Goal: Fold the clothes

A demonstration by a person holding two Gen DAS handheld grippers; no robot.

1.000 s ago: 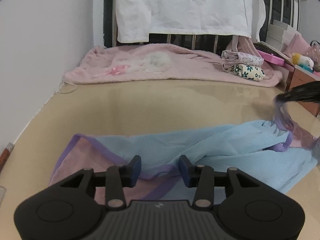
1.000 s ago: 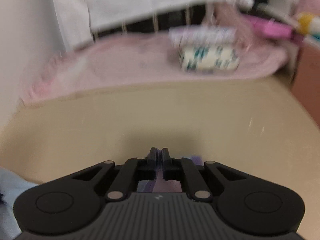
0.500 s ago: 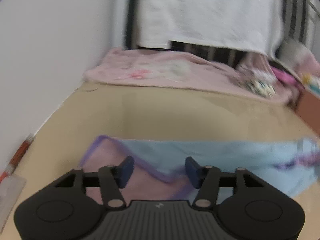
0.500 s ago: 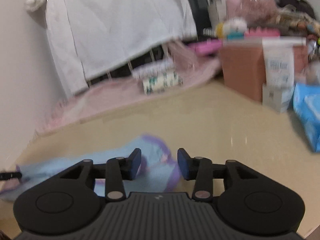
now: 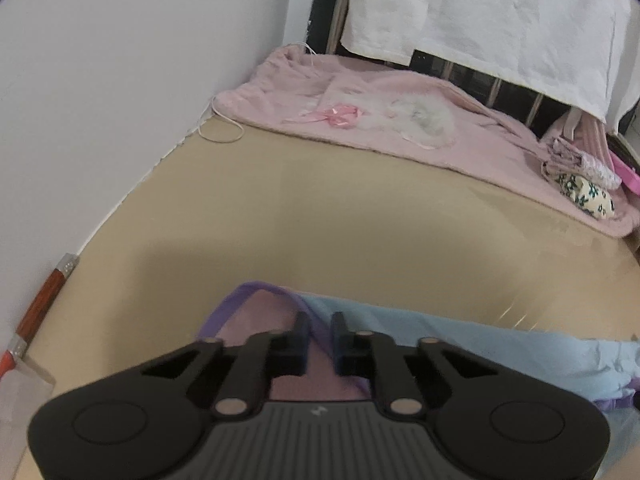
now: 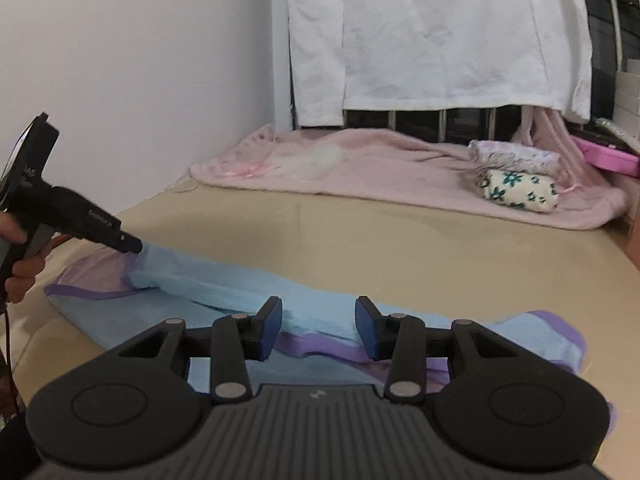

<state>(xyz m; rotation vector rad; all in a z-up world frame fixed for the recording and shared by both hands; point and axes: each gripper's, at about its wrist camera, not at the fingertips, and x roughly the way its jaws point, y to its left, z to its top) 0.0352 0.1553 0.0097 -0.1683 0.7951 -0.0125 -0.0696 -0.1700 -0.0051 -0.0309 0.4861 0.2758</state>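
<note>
Purple trim of the blue garment is pinched by the left gripper; the right gripper is spread empty, so bunching could be caused by one-sided pulling.

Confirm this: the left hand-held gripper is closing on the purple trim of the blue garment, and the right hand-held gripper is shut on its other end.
Not quite. The right hand-held gripper is open, jaws wide apart above the blue garment, as the right wrist view shows. The rest holds: the left hand-held gripper has its jaws nearly closed around the purple trim.

Two low wrist views, shared garment
</note>
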